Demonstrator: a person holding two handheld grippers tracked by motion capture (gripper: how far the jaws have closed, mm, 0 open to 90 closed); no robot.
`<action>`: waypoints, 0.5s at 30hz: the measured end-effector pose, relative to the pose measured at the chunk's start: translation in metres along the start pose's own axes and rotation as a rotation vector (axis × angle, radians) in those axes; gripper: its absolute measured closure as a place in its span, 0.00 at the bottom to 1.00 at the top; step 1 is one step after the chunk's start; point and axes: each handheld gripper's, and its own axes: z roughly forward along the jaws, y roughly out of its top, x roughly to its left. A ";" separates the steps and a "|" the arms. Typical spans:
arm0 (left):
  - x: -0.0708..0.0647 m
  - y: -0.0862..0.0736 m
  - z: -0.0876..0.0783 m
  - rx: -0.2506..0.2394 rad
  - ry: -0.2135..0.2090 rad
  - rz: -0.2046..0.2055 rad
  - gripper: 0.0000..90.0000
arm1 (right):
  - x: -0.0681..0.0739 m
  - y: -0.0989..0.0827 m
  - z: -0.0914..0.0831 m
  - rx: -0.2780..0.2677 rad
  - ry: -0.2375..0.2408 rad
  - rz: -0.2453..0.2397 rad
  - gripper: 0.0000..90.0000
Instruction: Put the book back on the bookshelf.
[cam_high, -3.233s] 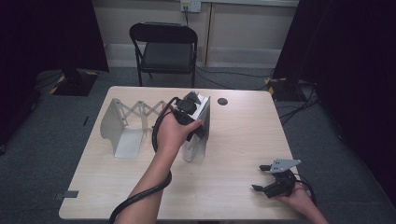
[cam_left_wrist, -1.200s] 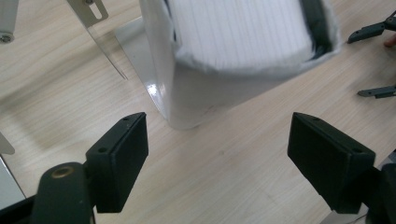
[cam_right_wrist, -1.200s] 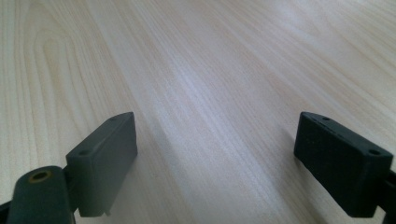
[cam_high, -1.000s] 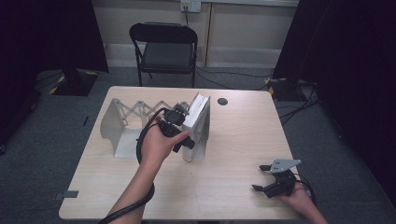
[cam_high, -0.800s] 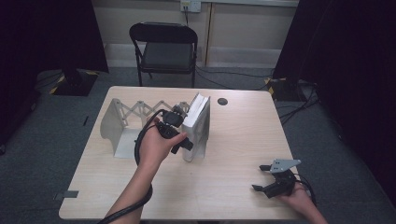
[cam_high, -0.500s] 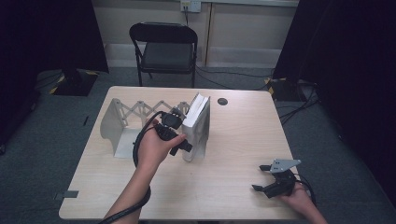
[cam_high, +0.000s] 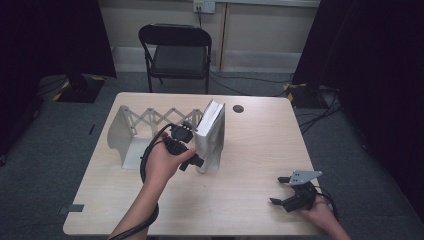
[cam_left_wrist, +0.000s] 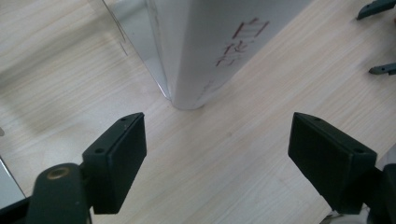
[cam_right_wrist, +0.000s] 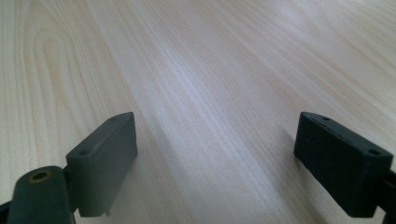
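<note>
Book: a thick white book (cam_high: 212, 132) stands upright on its lower edge near the middle of the tabletop (cam_high: 250, 150), spine toward the person; in the left gripper view the spine (cam_left_wrist: 224, 42) shows red printed characters and its bottom corner rests on the wood.
Rack: a white folding book rack (cam_high: 131, 135) with a zigzag lattice back stands just left of the book; its metal end plate (cam_left_wrist: 135, 32) sits against the book's side.
Surroundings: a small dark round disc (cam_high: 238, 108) lies on the tabletop behind the book, apart from it; a black folding chair (cam_high: 175, 50) stands on the grey carpet beyond the far edge.
In the way: the book's lower corner stands right ahead of the left tongs; bare wood lies between it and the jaws.
Left tongs: the left tongs (cam_high: 192, 161), held in the left hand (cam_high: 165, 162), sit low at the book's near left corner; the jaws stand wide apart with nothing between them, and the pads (cam_left_wrist: 116, 161) touch neither the book nor the rack.
Right tongs: the right tongs (cam_high: 280, 191), in the right hand (cam_high: 315, 212) at the near right corner of the tabletop, are well apart from the book; the jaws are wide, holding nothing, over bare wood.
</note>
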 end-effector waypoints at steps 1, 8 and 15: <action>0.000 -0.001 0.001 0.001 -0.001 -0.006 0.21 | 0.000 0.000 0.000 0.000 0.000 0.000 0.14; 0.003 -0.006 0.002 0.000 -0.009 -0.016 0.22 | 0.000 0.000 0.000 0.000 0.000 -0.001 0.14; 0.008 -0.012 0.003 0.005 -0.006 -0.019 0.21 | 0.000 0.000 0.000 0.002 0.001 0.000 0.14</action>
